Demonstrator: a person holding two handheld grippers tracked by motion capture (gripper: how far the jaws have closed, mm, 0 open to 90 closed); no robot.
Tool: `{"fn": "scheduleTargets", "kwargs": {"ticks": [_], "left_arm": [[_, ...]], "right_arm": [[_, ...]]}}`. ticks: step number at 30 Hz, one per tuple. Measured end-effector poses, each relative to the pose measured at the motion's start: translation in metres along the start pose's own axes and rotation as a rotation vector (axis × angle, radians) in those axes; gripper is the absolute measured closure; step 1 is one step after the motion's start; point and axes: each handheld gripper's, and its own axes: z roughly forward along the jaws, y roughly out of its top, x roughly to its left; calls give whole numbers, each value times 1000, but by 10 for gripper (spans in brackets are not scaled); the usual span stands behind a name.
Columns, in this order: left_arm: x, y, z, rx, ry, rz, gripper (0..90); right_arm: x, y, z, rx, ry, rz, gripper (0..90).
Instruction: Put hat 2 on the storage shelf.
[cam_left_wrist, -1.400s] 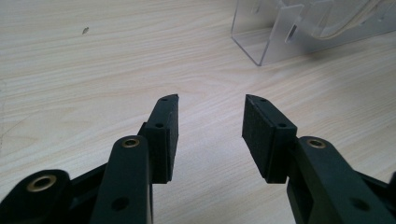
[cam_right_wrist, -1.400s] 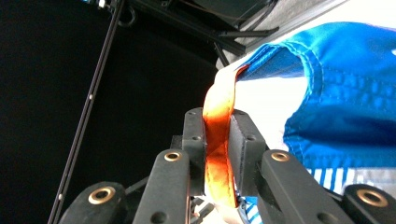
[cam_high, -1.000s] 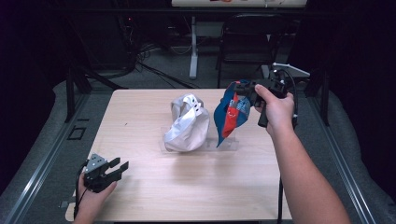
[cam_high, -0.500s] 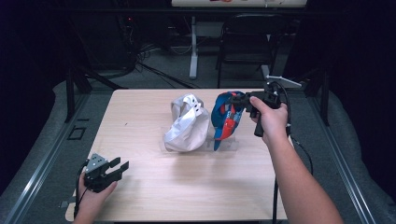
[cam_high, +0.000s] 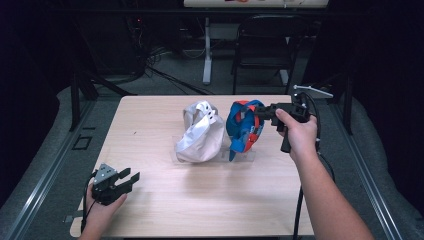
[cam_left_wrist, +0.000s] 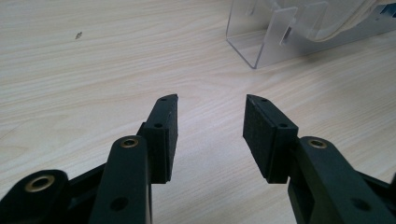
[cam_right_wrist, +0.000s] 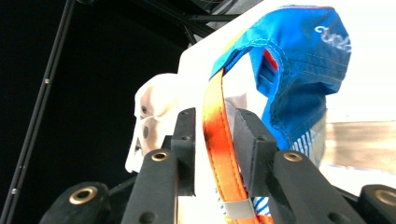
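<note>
Orange strap (cam_right_wrist: 215, 135) of the blue cap (cam_high: 243, 125) sits between the right claw (cam_high: 256, 112) jaws, at the tabletop's (cam_high: 210, 210) 1 o'clock; lower gently onto the clear stand (cam_high: 240, 156). Left claw (cam_left_wrist: 210, 135) gapes empty

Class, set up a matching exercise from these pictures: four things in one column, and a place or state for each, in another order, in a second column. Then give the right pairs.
Things
1. blue cap
2. white cap
3. left tongs
4. clear stand

Places or states
A. open and empty, near the table's front left corner
B. under both caps, at mid-table
C. its orange strap lies between the right tongs
D. left of the other cap, on the stand

Pairs: 1-C, 2-D, 3-A, 4-B
</note>
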Motion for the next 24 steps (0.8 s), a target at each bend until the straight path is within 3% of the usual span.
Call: {"fn": "scheduleTargets", "kwargs": {"ticks": [13,24], "left_arm": [[-5,5,10,7,-20,15,536],[-7,7,17,-1,-27,21,518]], "right_arm": [[-8,-11,-23,-24,-23,-24,622],[-8,-21,-37,-26,-73,-101,541]]}}
